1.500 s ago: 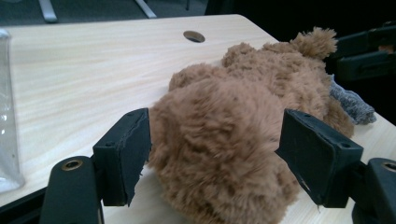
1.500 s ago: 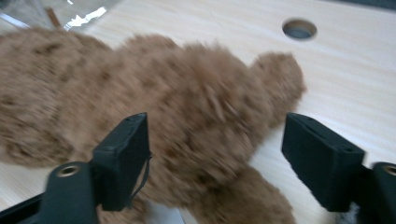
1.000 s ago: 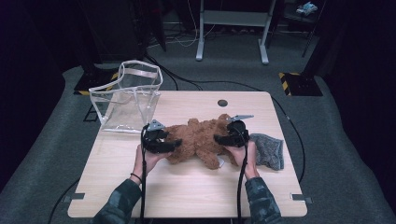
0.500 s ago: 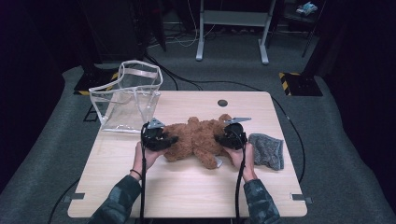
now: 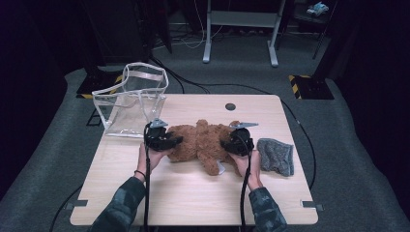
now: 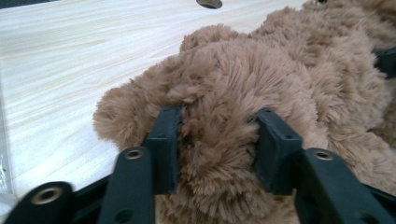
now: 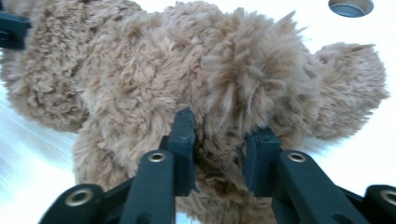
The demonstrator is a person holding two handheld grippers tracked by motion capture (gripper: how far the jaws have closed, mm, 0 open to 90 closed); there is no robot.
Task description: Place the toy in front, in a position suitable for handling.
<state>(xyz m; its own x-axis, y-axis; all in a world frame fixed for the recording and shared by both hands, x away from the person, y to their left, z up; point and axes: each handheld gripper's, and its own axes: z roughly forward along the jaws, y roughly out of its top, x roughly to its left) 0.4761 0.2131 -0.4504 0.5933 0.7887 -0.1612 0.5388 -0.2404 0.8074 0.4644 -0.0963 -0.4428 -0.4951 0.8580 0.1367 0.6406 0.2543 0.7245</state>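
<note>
The fluffy brown plush bear (image 5: 200, 142) is clamped by the left gripper (image 6: 217, 140) and the right gripper (image 7: 219, 149), jaws just eased slightly; lifting toward the clear plastic bag (image 5: 133, 99) is judged to remain.

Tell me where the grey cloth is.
In the high view the grey cloth lies on the table's right side, just right of the right gripper.

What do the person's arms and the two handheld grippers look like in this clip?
Both sleeves are dark camouflage, with a dark band at the left wrist. The left gripper and right gripper are black, each topped by a grey three-cornered plate and trailing a black cable. Their jaws are black with round rivet holes.
</note>
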